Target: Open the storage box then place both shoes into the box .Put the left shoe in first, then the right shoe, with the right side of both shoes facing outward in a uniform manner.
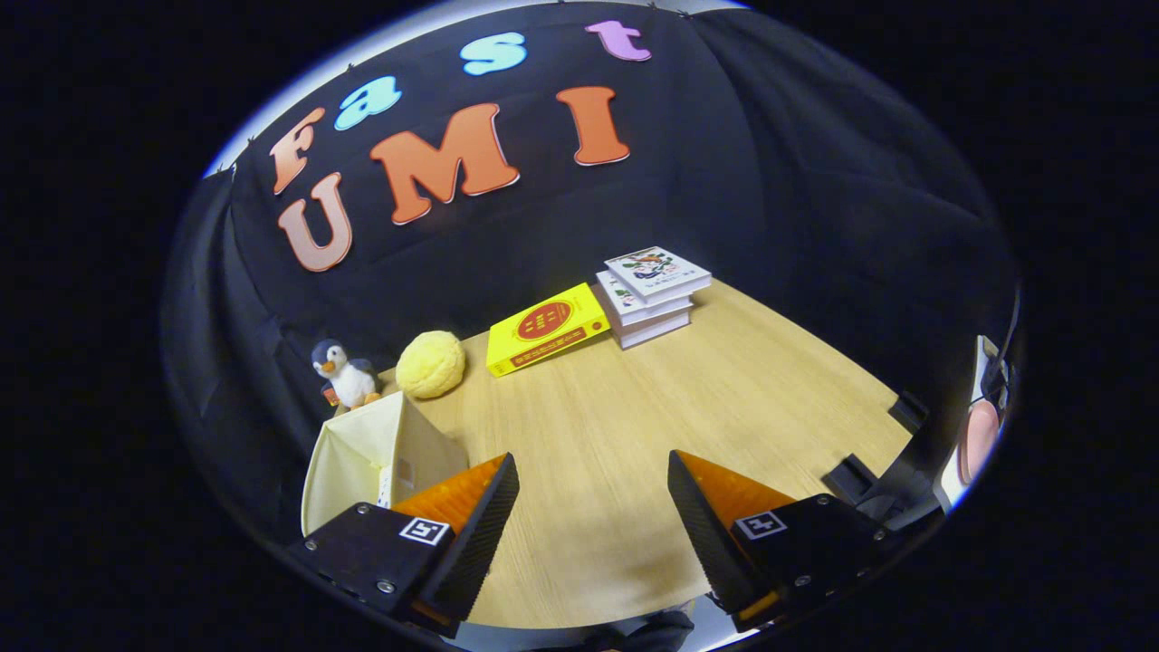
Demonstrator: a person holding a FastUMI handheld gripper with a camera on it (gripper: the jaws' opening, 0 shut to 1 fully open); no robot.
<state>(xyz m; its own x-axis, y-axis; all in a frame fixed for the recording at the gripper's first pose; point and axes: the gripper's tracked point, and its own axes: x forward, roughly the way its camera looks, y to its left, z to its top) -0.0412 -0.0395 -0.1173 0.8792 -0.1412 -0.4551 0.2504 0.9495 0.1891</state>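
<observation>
— Wooden tabletop [634, 426], black cloth behind. Storage box?
— Cream storage box [362, 453] stands at the near left corner, just beside the left finger of the tongs [593, 507]. Tongs spread apart, gripping nothing, bare wood between.
— Beyond?
— Yellow plush ball [432, 364], toy penguin [344, 373], yellow book [546, 329], stacked books [654, 292]

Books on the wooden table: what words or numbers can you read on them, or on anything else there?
Yellow book: red round emblem and cover print, too blurred to read.
Stack of white books: cover pictures and print, too small to read.
Cream storage box: no text seen.
Open gripper: square black-and-white marker on each finger, patterns only, no words.
</observation>
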